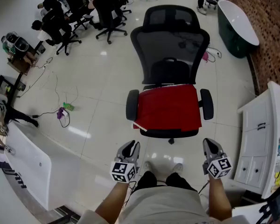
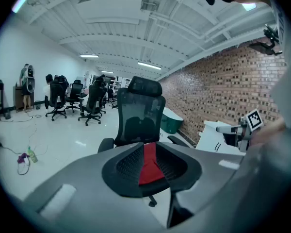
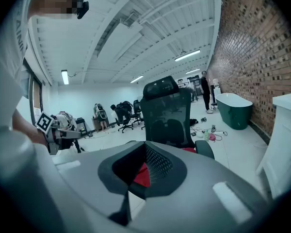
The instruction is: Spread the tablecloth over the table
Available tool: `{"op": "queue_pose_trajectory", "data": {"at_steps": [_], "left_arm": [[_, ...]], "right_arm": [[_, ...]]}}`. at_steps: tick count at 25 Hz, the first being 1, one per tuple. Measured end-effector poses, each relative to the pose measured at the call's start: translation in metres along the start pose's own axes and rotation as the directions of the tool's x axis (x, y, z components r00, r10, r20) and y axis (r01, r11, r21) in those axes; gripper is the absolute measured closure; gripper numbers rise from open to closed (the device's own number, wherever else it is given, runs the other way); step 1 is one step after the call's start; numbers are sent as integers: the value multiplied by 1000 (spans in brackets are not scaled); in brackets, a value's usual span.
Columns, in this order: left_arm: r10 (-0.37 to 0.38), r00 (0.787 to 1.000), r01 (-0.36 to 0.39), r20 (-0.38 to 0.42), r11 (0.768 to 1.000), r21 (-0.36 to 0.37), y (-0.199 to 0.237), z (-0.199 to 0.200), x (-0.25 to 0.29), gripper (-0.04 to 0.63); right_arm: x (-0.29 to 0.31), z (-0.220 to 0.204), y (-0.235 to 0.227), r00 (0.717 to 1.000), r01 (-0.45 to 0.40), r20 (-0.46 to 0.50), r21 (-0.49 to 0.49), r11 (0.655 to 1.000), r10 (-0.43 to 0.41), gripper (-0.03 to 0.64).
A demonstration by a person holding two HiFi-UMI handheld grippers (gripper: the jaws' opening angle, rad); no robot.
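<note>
The red cloth point(image 1: 168, 107) lies folded on the seat of the chair point(image 1: 170, 55) at my 12 o'clock. It covers most of the seat, and one corner hangs over the front edge at about 11. The chair faces me, with its mesh back upright behind the cloth.

My left gripper point(image 1: 129, 148) hangs low at 7 o'clock, well short of the chair and tipped a little downward. Its fingers point(image 2: 128, 164) stand slightly apart with nothing pinched. In the left gripper view point(image 2: 148, 171) I see the cloth point(image 2: 148, 166) only through the gap, far off.

My right gripper point(image 1: 211, 147) sits at 5 o'clock, level with the left and just as far from the seat. Its fingers point(image 3: 160, 164) are pressed together at the tips and hold nothing. In the right gripper view point(image 3: 145, 171) a sliver of cloth point(image 3: 141, 174) shows through the hollow behind them.

Around me the floor point(image 1: 98, 78) is pale, glossy tile. A green tub point(image 1: 238, 27) stands at 1 o'clock by the brick wall, and a cabinet point(image 1: 263, 139) at 3. A white tub point(image 1: 32, 162) is at 8, cables point(image 1: 63, 111) trail at 9, and more chairs point(image 1: 107, 8) stand at 11.
</note>
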State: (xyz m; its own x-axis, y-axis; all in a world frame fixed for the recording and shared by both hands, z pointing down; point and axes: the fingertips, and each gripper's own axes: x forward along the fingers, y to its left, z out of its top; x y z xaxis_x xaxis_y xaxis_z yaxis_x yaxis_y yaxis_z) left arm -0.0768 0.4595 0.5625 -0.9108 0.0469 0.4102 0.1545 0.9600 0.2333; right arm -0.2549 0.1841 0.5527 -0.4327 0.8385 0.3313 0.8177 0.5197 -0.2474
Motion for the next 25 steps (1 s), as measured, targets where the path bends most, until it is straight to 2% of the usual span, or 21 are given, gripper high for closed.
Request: {"op": "queue_pose_trajectory", "data": {"at_steps": [2,4,5,6,11,16,19,22,25], "left_arm": [[11,999,-6,-49,996,91,11,-20,27,505],[28,996,-15,-86,990,143,23,-41,55,489],[38,995,-23,-97,989,148,30,-51,69,489],[50,993,-34,-108,989,147,37,-61,82,488],[97,978,-74,-187,989,127,67,-130,141,484],[80,963,-52,-258,992,115,77,-198,187,428],[50,953,-14,-297,993,120,79,-235,207,416],[58,947,-29,-317,995,98,88,-264,220,416],[74,946,-59,-316,997,59,97,-283,229,416]], "right_arm": [[19,-12,-10,1000,2,-10,-7,1000,-2,607],[40,-26,-20,1000,-9,-18,6,1000,9,603],[50,-34,-25,1000,-17,-25,16,1000,17,560],[61,-44,-30,999,-21,-36,21,1000,22,541],[103,-110,-59,992,18,-122,-7,1000,-18,538],[140,-187,-94,975,95,-204,13,995,-91,541],[161,-227,-106,966,105,-245,65,992,-86,541],[181,-262,-117,956,116,-280,95,989,-85,529],[198,-292,-127,939,132,-328,76,988,-100,517]]}}
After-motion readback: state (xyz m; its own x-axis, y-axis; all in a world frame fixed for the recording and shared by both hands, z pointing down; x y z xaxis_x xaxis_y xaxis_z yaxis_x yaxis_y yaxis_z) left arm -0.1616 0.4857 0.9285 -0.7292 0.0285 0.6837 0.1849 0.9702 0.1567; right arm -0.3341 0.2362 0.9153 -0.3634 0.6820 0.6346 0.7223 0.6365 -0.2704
